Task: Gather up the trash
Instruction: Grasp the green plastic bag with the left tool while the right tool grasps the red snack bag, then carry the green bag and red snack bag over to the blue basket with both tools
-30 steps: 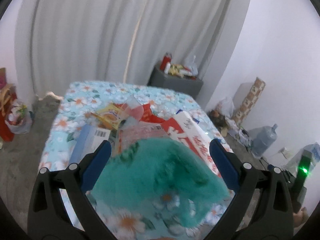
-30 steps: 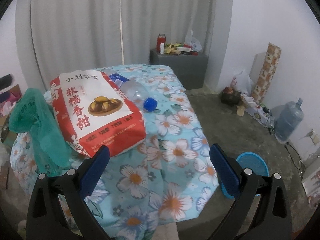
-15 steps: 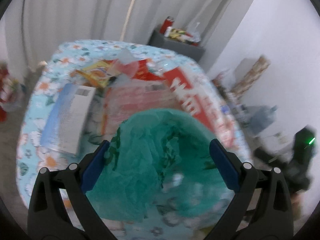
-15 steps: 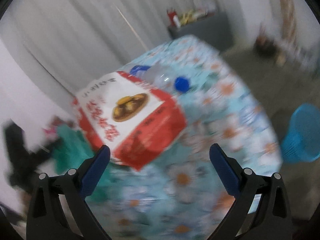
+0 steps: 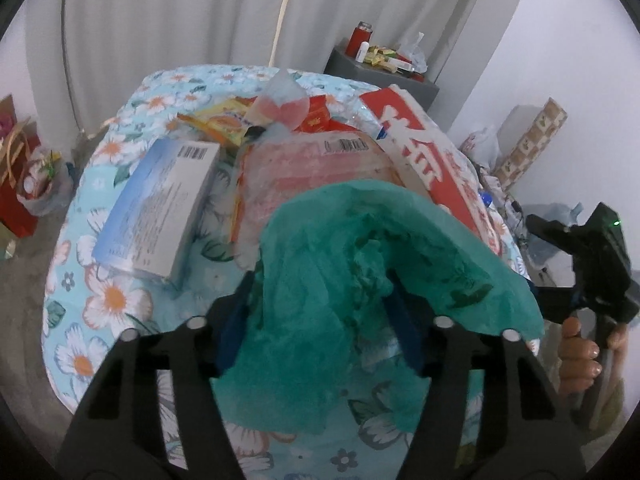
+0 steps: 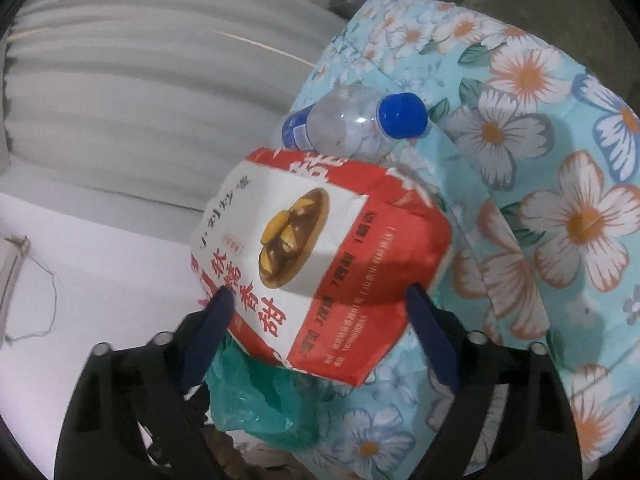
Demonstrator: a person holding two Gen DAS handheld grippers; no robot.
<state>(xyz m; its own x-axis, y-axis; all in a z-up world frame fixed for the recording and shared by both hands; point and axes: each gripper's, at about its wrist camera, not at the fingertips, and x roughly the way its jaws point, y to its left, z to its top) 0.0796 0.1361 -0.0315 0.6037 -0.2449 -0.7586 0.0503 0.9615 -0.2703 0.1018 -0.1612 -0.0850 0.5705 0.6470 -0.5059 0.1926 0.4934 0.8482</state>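
A crumpled green plastic bag [image 5: 340,292] lies at the near edge of the floral-cloth table [image 5: 108,300]. My left gripper [image 5: 318,280] straddles it with its jaws closing; the bag bunches between and over the fingers, not pinched. In the right wrist view a red-and-white snack bag [image 6: 320,248] has its near end between the closing jaws of my right gripper [image 6: 318,294]. The pads stand at its edges without squeezing. The green bag [image 6: 260,408] hangs below it. A clear bottle with a blue cap [image 6: 352,124] lies behind. A hand [image 5: 576,348] holds the right gripper [image 5: 592,264].
On the table lie a blue-and-white box [image 5: 160,204], a pink barcoded packet [image 5: 316,172], yellow wrappers [image 5: 228,120] and a clear cup [image 5: 280,100]. A grey cabinet [image 5: 380,76] stands behind. A red gift bag [image 5: 16,184] and a water jug [image 5: 560,216] sit on the floor.
The left gripper dropped onto the green bag and its jaws narrowed. The right gripper rolled, swung in to the red-and-white bag, and its jaws narrowed around the bag's end.
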